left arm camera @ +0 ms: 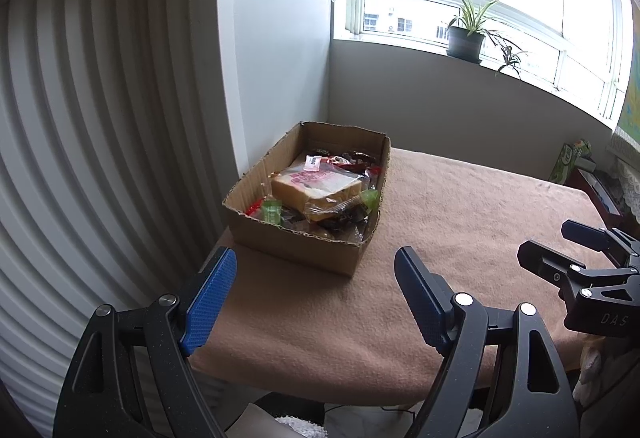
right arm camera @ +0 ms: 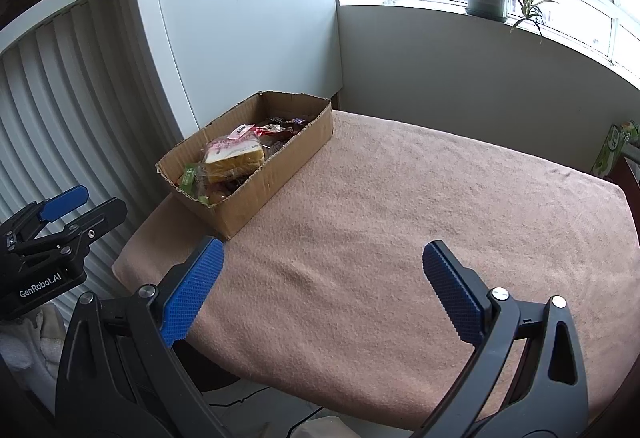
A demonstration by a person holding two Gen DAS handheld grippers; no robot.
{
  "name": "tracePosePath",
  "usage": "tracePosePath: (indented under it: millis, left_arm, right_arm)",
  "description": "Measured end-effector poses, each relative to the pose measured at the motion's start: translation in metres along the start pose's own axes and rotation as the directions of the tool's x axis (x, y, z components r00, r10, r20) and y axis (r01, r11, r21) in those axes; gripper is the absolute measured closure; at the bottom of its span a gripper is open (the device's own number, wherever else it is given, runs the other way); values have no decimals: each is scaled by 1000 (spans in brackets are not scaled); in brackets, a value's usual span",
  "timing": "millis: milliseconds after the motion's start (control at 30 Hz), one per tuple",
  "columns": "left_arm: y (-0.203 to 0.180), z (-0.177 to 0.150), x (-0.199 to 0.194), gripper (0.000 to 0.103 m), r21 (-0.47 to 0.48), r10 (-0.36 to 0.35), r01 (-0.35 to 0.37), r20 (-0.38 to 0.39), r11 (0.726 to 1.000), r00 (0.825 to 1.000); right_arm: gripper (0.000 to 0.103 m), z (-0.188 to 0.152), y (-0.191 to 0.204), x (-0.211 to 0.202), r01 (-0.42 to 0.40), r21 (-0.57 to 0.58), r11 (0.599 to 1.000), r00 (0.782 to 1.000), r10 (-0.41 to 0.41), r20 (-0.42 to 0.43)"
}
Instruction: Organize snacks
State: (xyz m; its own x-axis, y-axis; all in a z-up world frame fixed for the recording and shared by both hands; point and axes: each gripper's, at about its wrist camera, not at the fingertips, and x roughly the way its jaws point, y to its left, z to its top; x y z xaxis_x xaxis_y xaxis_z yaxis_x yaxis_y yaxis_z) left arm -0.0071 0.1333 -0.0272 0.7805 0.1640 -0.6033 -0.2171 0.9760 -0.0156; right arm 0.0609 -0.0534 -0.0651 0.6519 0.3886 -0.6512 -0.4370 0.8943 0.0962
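Note:
An open cardboard box (left arm camera: pixel 296 242) stands at the far left of the table covered with a tan cloth (left arm camera: pixel 460 222). It holds several wrapped snacks, with a wrapped bread slice (left arm camera: pixel 316 191) on top and green packets (left arm camera: pixel 272 211) at the near end. The box (right arm camera: pixel 276 173) and the bread (right arm camera: pixel 236 157) also show in the right wrist view. My left gripper (left arm camera: pixel 316 270) is open and empty, just short of the box's near wall. My right gripper (right arm camera: pixel 322 262) is open and empty above the cloth (right arm camera: pixel 420 197), to the right of the box.
A white wall panel (left arm camera: pixel 276 65) and ribbed blinds (left arm camera: pixel 100 117) stand left of the table. A potted plant (left arm camera: pixel 466 37) sits on the windowsill. A green carton (left arm camera: pixel 568 161) stands beyond the table's far right corner. The table's near edge (right arm camera: pixel 320 390) is below the grippers.

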Motion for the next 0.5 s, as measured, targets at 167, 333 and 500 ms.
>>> tracePosePath:
  millis: [167, 333, 500]
  left_arm:
    - [-1, -1, 1, 21, 1, 3, -3, -2, 1000, 1000]
    - [1, -1, 2, 21, -3, 7, -7, -3, 1000, 1000]
    - [2, -1, 3, 21, -5, 7, -7, 0, 1000, 1000]
  right_arm:
    - [1, -1, -1, 1, -2, 1, 1000, 1000, 2, -4]
    - [1, -1, -3, 2, -3, 4, 1000, 1000, 3, -6]
    - [1, -2, -5, 4, 2, 9, 1000, 1000, -1, -10]
